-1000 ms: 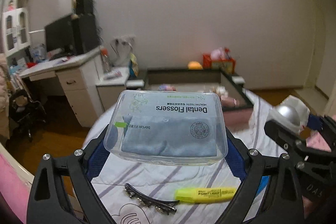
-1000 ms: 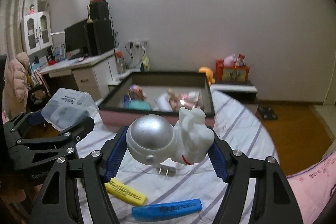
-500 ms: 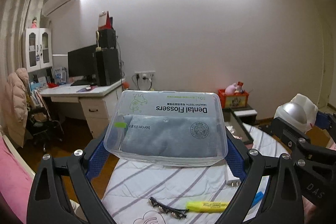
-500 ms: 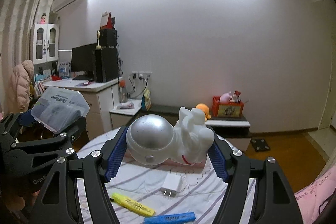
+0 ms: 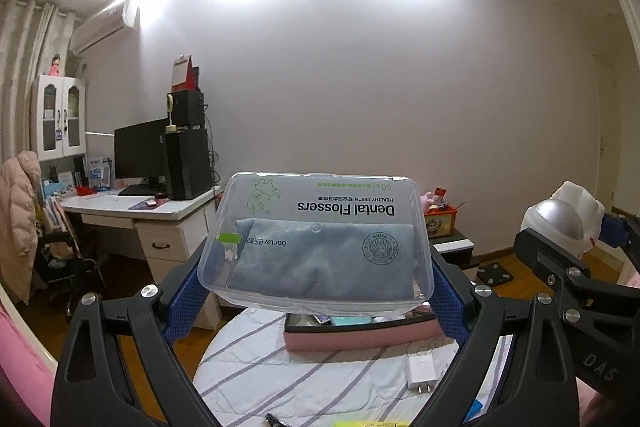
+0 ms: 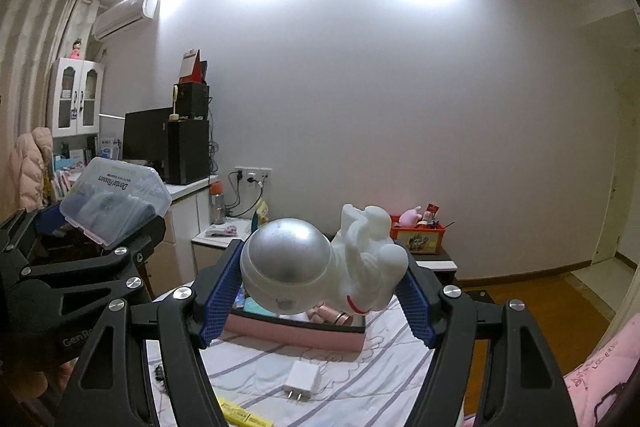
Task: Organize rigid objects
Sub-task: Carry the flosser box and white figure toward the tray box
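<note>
Overhead, both grippers hung in open air above the striped bed point(image 5: 304, 367): the left gripper point(image 5: 320, 287) jaws clamped a clear plastic floss box point(image 5: 320, 239), the right gripper point(image 6: 320, 291) jaws a white astronaut figurine point(image 6: 320, 267).

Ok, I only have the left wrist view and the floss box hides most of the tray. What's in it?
Observer: In the right wrist view the tray holds a teal item at its left and some pinkish items near the middle. The astronaut hides the rest.
Operator: And is the astronaut gripped on both sides?
Observer: Yes. The right tongs hold the astronaut on its side, with one pad on the silver helmet and the other against the white body.
</note>
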`<action>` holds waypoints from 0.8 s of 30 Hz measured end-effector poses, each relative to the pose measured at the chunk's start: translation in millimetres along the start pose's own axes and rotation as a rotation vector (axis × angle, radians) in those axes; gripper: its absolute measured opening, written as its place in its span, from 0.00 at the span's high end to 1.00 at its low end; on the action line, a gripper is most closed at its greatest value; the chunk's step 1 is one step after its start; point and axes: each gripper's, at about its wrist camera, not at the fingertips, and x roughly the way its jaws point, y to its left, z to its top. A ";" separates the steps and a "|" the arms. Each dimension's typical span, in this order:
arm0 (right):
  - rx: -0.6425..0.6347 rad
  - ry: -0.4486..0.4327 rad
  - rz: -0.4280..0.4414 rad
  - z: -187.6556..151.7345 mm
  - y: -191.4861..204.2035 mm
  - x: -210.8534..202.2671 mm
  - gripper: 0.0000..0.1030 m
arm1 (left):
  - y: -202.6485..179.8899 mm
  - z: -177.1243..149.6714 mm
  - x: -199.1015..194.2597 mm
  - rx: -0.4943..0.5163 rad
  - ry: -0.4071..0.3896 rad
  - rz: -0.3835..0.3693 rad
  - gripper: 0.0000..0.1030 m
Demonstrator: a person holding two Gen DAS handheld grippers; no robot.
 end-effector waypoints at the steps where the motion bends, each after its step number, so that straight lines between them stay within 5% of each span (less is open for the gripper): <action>1: 0.001 0.000 -0.005 0.7 -1.4 0.9 0.30 | -1.8 1.1 2.9 0.002 -0.002 0.000 0.08; 14: -0.011 0.036 -0.014 2.2 -10.4 51.3 0.30 | -9.0 4.3 71.8 0.049 0.049 0.011 0.08; 24: -0.039 0.231 0.032 -27.4 -4.9 170.8 0.30 | 0.4 -43.1 214.2 0.064 0.323 -0.038 0.08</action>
